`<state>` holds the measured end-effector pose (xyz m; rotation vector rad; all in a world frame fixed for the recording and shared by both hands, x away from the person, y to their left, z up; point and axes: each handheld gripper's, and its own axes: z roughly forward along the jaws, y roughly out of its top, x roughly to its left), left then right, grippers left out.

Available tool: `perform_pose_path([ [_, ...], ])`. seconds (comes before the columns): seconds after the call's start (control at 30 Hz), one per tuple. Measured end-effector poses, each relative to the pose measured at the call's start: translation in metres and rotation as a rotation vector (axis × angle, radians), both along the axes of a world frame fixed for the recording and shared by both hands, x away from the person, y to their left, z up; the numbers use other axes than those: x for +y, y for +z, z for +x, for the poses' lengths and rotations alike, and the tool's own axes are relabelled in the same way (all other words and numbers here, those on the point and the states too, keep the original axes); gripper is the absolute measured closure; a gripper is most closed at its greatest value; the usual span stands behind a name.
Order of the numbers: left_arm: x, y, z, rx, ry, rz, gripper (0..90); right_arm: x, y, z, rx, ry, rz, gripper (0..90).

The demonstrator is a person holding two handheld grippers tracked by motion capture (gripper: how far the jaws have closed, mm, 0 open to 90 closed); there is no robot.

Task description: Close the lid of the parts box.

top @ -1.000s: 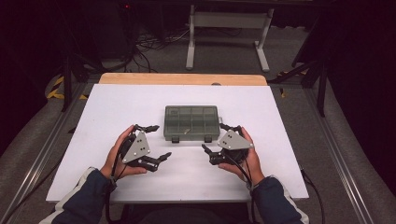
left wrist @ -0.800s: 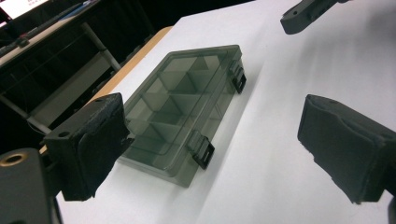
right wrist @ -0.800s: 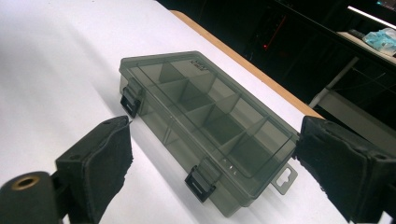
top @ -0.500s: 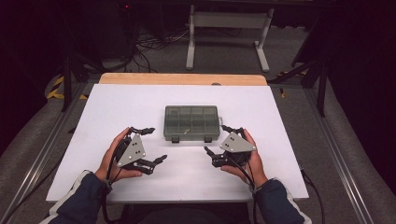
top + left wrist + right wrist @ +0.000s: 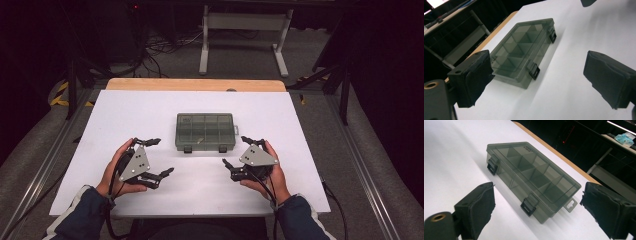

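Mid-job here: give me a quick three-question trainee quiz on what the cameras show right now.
1. True or false: the lid of the compartment box is shut.
2. How many latches sit on the box's front edge?
3. The jaws of the left gripper and right gripper are: A) shut on the box, B) open and apart from the box, C) shut on a latch.

Key: 1 true; 2 two; 3 B.
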<state>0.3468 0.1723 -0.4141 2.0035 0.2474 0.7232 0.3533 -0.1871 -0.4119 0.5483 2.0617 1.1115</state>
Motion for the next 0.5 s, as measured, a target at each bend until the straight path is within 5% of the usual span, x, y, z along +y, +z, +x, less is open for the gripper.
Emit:
perform_pose_path([
  [0.5,0.022,-0.004,-0.008,0.005,0.045,-0.001,8.8,-0.01,-0.003,-0.007,0.004,-0.017,-0.001,11.7],
])
